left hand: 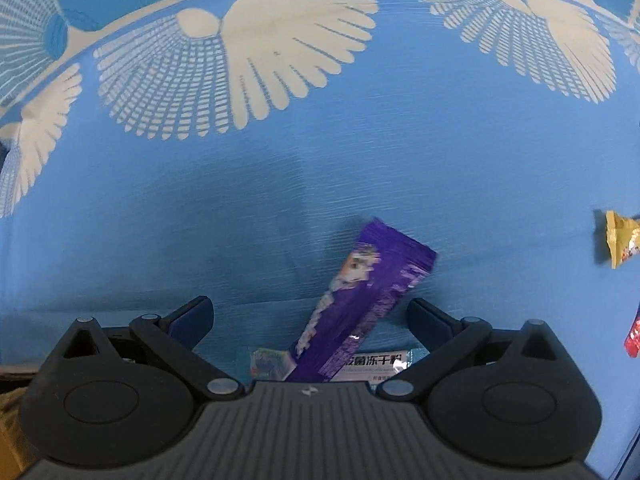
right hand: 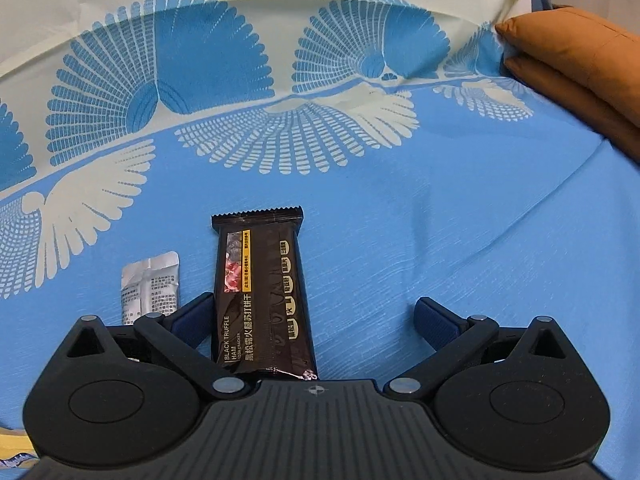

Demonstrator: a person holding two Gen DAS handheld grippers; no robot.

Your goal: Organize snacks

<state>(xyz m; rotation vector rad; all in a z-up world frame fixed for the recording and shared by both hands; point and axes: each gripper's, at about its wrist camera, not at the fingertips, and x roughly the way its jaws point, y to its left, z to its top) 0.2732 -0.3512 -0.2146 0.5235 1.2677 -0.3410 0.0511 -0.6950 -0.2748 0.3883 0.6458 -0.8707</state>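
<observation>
Over the blue bedspread (left hand: 400, 160), left tongs (left hand: 310, 320) spread around purple packet (left hand: 360, 304), right tongs (right hand: 314, 320) spread around black cracker packet (right hand: 262, 296).

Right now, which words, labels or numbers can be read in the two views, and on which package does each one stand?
"BLACK TRUFFLE HAM": dark brown cracker packet, with "SODA CRACKER" in smaller print below it.
"黑松露火腿苏打饼干": same packet, beside the English.
"…菌冻干粉": pale sachet under the purple packet; its start is hidden.
Too small or blurred: the silver sachet, the purple packet, the yellow packet.
</observation>
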